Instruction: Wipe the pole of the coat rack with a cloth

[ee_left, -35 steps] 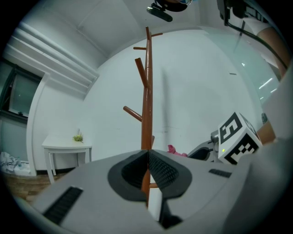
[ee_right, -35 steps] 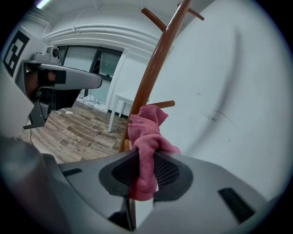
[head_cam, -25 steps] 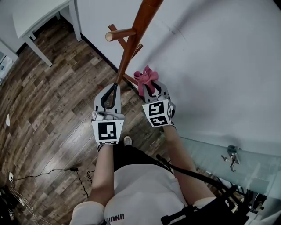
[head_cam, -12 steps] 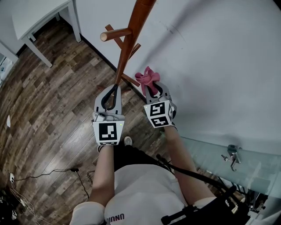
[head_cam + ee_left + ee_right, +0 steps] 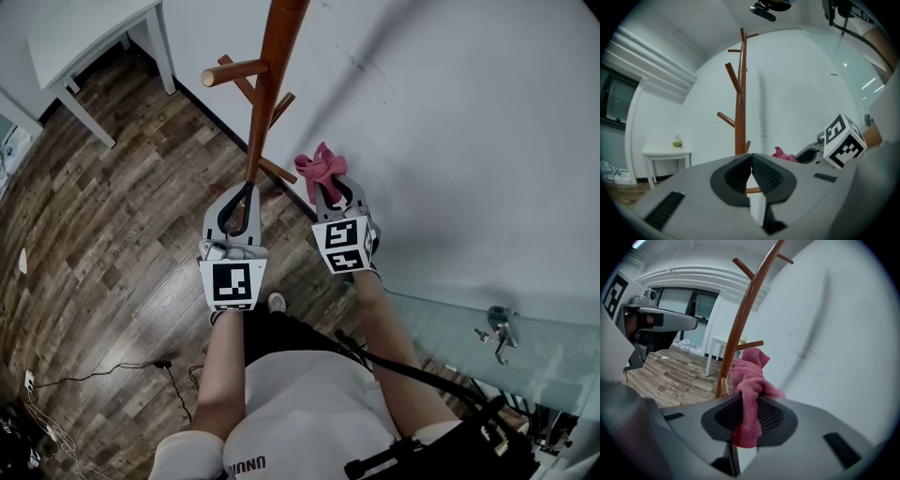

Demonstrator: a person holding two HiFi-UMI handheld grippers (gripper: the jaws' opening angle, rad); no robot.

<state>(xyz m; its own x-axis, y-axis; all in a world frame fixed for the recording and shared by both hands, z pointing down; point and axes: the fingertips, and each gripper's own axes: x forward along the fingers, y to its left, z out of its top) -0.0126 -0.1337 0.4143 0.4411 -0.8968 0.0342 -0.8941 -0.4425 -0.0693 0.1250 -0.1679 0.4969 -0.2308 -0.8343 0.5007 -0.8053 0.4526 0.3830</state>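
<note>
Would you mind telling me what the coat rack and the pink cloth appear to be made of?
The coat rack is probably wood, stained reddish brown with a smooth, slightly glossy finish; one peg end shows paler. The pink cloth looks like soft terry or microfibre, by its nubby pile and limp folds; exact fibre unclear.
</note>
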